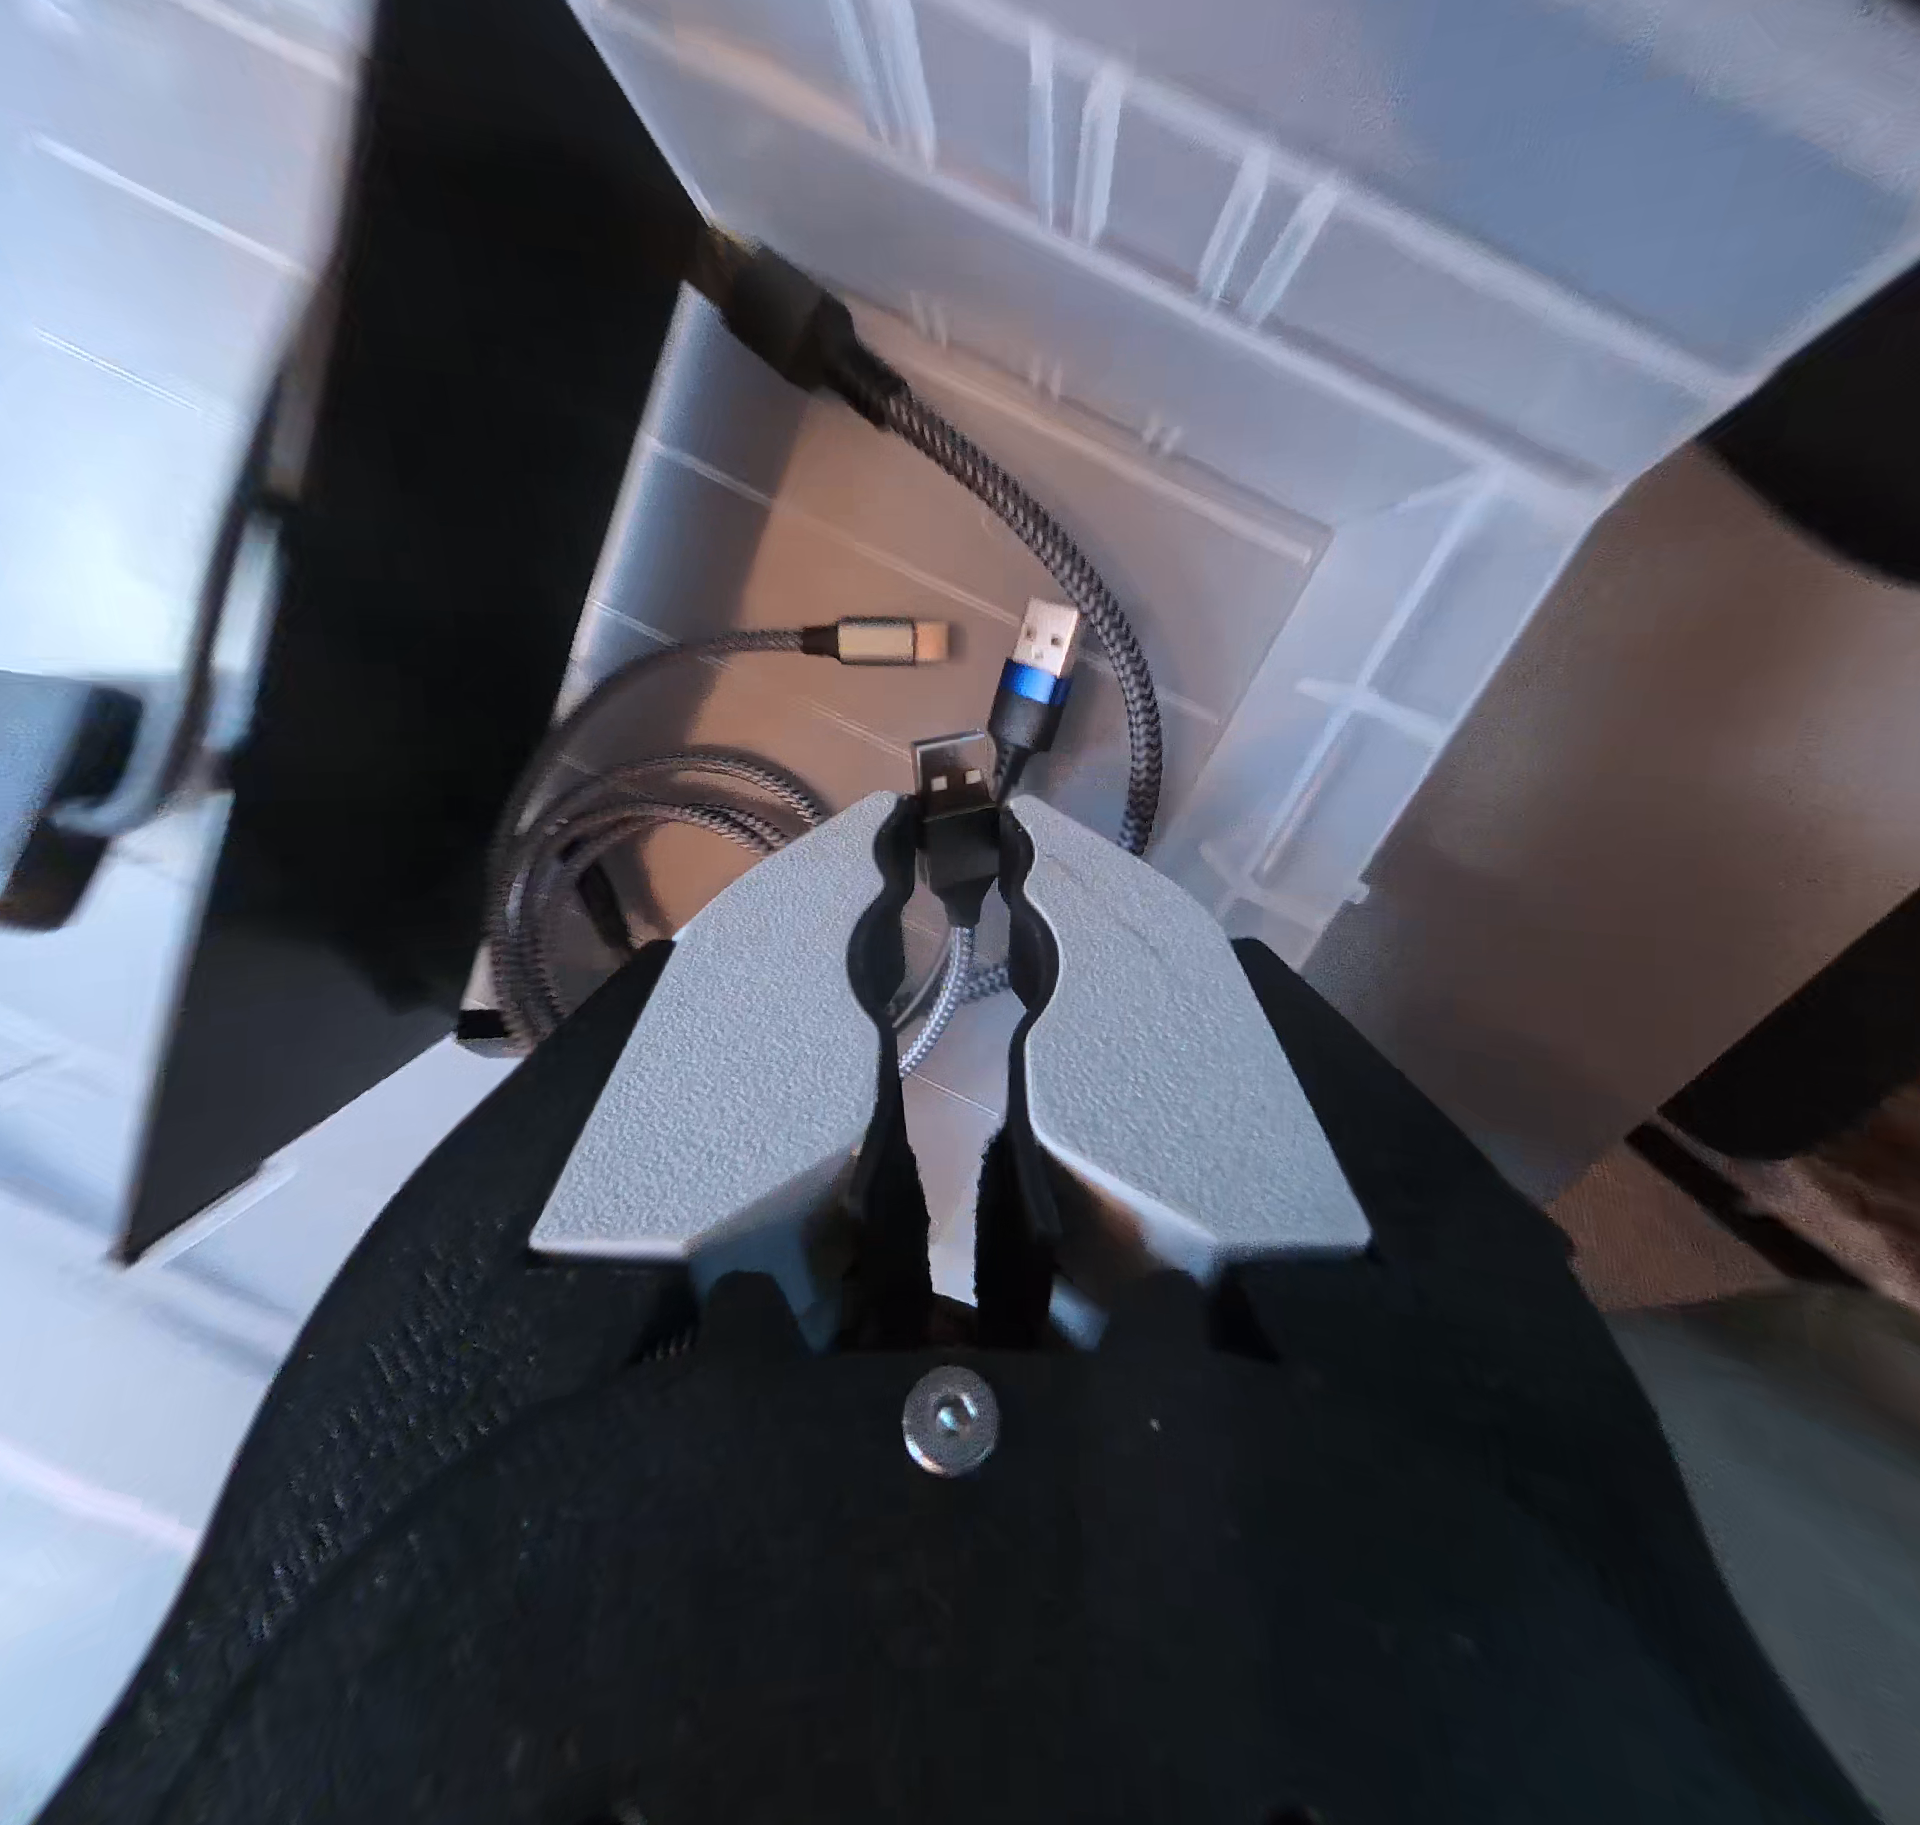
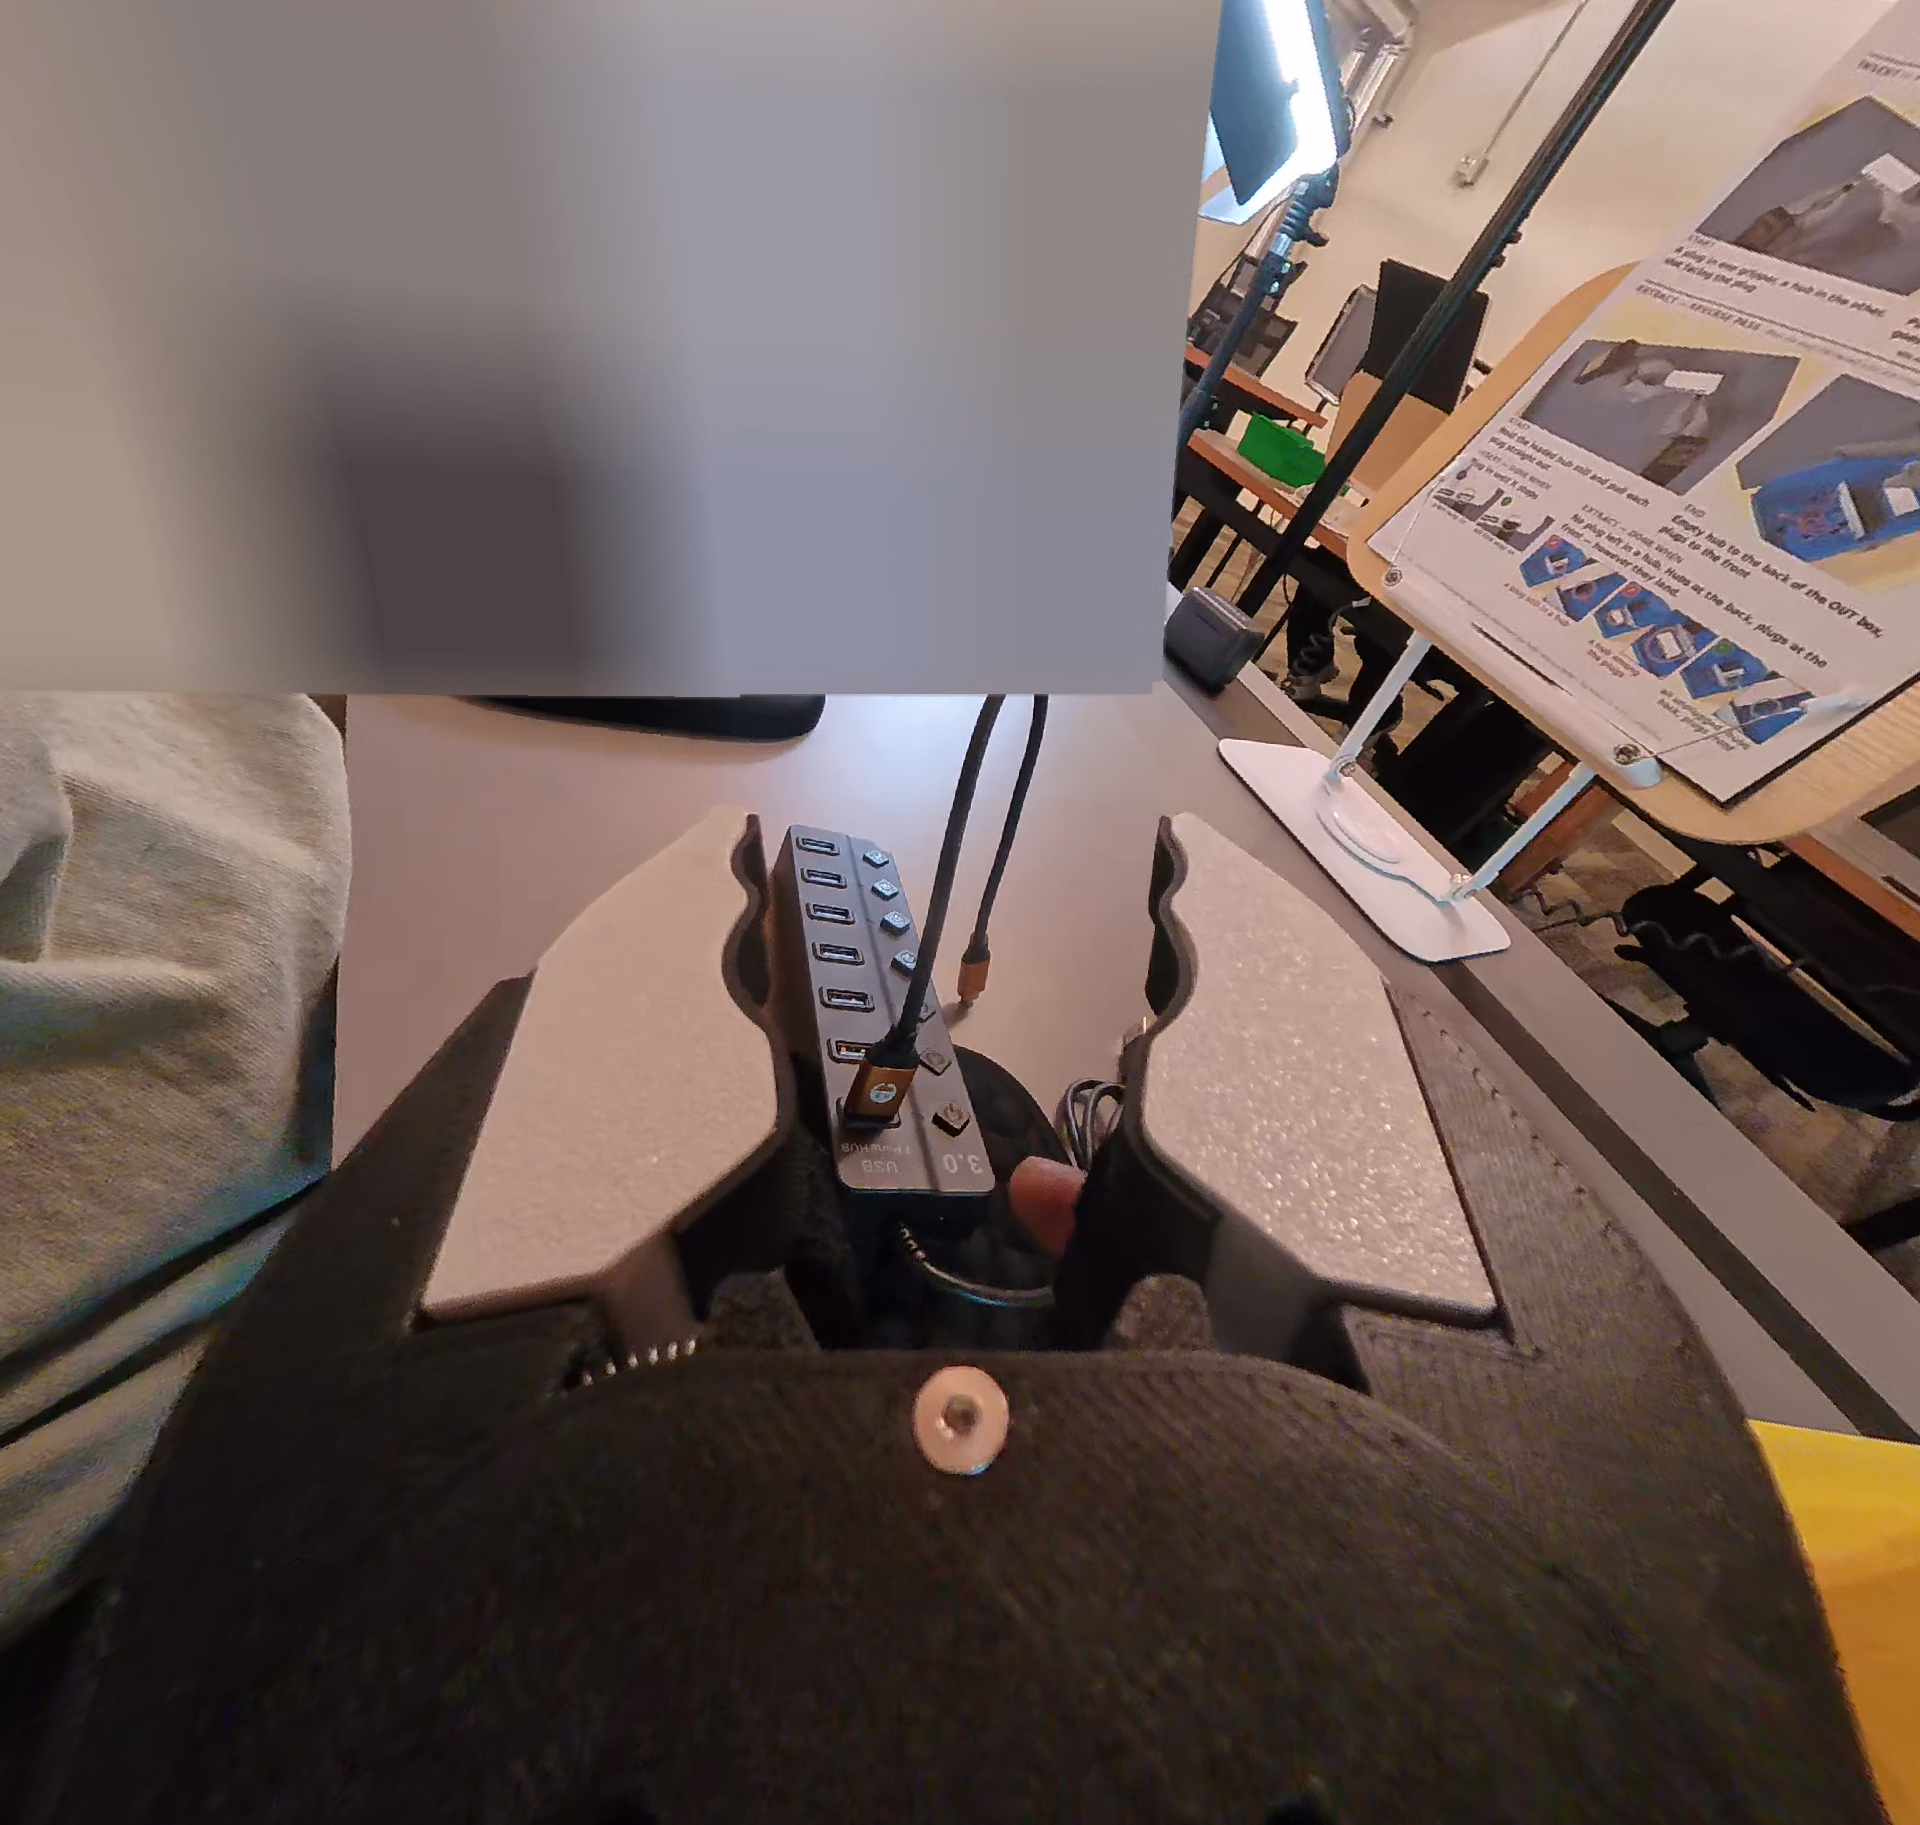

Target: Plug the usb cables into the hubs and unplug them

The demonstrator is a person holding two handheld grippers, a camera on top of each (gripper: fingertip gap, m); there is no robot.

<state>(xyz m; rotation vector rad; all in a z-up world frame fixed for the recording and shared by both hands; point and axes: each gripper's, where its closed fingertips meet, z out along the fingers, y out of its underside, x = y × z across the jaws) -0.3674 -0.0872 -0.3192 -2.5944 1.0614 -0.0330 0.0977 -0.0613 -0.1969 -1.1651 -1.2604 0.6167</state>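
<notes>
In the left wrist view my left gripper (image 1: 951, 811) is shut on a black USB-A plug (image 1: 948, 788) with a grey braided cable, held above a clear plastic bin (image 1: 1351, 404). In the bin lie a blue-collared USB-A plug (image 1: 1023, 679), a gold-tipped plug (image 1: 883, 641) and coiled braided cables (image 1: 644, 840). In the right wrist view my right gripper (image 2: 956, 840) is wide open. A black multi-port USB hub (image 2: 831, 986) stands between its fingers, close to the left one. An orange plug (image 2: 878, 1089) sits in the hub's nearest port. A second cable end (image 2: 974, 975) hangs beside it.
A large black panel (image 1: 416, 528) stands left of the bin. A fingertip (image 2: 1044, 1199) shows under the hub. A light sleeve (image 2: 156, 944) is at the left. An instruction sheet on a white stand (image 2: 1662, 528) sits at the table's right edge (image 2: 1507, 1027).
</notes>
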